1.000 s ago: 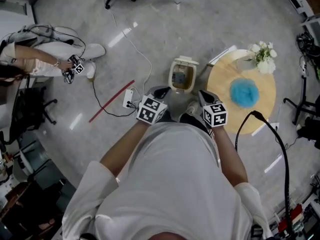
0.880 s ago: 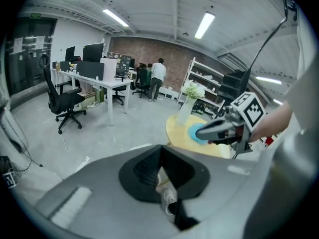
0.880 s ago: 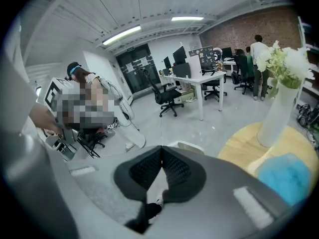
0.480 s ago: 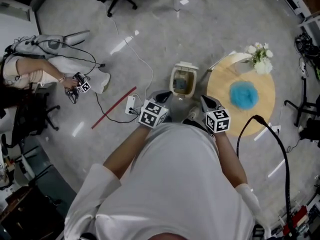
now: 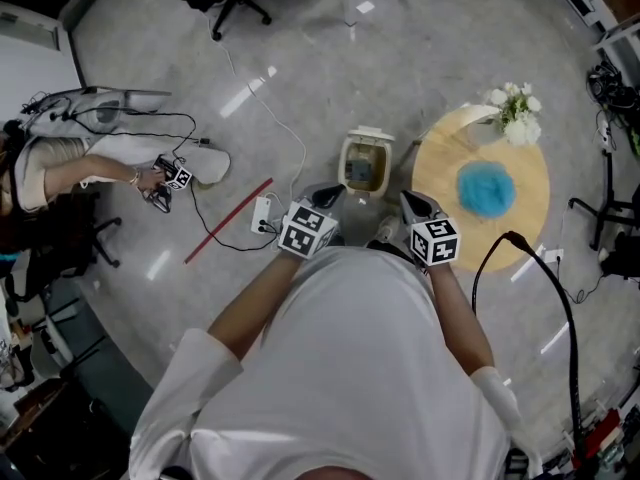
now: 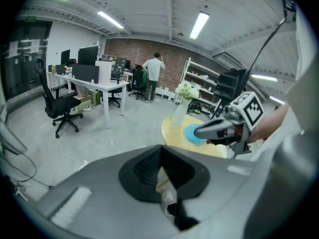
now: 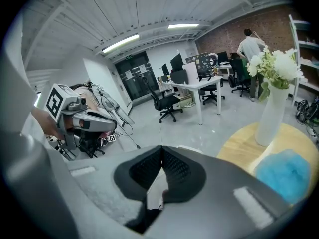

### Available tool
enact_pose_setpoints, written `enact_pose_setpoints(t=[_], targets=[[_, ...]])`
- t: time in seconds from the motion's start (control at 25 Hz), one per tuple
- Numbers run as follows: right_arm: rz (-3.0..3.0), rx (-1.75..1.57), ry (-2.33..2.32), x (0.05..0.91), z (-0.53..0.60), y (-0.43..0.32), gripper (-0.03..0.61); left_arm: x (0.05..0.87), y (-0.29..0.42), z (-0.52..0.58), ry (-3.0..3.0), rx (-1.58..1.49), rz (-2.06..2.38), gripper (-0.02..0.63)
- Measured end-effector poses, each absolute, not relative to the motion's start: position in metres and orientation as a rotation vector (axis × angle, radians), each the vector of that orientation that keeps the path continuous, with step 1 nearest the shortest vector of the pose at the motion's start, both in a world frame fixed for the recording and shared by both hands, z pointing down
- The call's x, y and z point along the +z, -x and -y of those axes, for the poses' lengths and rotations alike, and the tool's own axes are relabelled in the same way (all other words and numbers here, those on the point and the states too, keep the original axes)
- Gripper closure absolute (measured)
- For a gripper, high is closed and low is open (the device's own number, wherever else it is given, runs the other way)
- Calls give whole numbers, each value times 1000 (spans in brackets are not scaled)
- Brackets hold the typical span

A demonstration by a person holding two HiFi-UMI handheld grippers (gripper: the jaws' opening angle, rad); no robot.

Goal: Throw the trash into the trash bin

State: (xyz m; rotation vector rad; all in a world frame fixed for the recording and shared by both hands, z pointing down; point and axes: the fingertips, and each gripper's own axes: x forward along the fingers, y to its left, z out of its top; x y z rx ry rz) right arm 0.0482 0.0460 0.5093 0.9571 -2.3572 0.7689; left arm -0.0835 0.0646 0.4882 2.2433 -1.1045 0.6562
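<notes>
Holding both shut & empty: left gripper (image 5: pixel 325 191), right gripper (image 5: pixel 413 201). Blue fluffy wad (image 5: pixel 487 188), prob. the trash, lies on round table (image 5: pixel 440 163), far right; trash bin (image 5: pixel 346 166) on the floor just left of it. Looks light, soft, squashy, so pinch deep into its bulk.

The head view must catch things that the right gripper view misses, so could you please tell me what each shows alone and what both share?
Only the head view shows the trash bin on the floor with its lid open, and the red strip lying on the floor. Only the right gripper view shows the ceiling lights, the monitors on a white desk, and the standing person by the brick wall. Both show the round wooden table, the blue fluffy thing, the white flowers and the left tongs.
</notes>
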Motion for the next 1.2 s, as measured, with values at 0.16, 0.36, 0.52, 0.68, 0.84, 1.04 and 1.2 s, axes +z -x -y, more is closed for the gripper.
enact_pose_setpoints(t=[0.16,0.36,0.52,0.68,0.84,1.04,1.2], targets=[[2356,771,-963,510,-41,-51,578,489,84,-56,-2223,622,1129,611],[2351,782,-968,511,-46,-50,578,490,87,-59,-2211,629,1124,611],[2349,785,-968,511,-49,-52,578,490,84,-61,-2206,627,1120,611],[2348,786,-979,511,-48,-55,578,491,79,-60,-2212,625,1106,611],[2344,795,-998,509,-48,-61,578,490,73,-61,-2221,636,1087,611],[2343,807,-1033,507,-48,-73,578,491,60,-63,-2232,658,1059,611],[2331,819,-1071,507,-55,-86,578,490,47,-68,-2249,670,1028,611]])
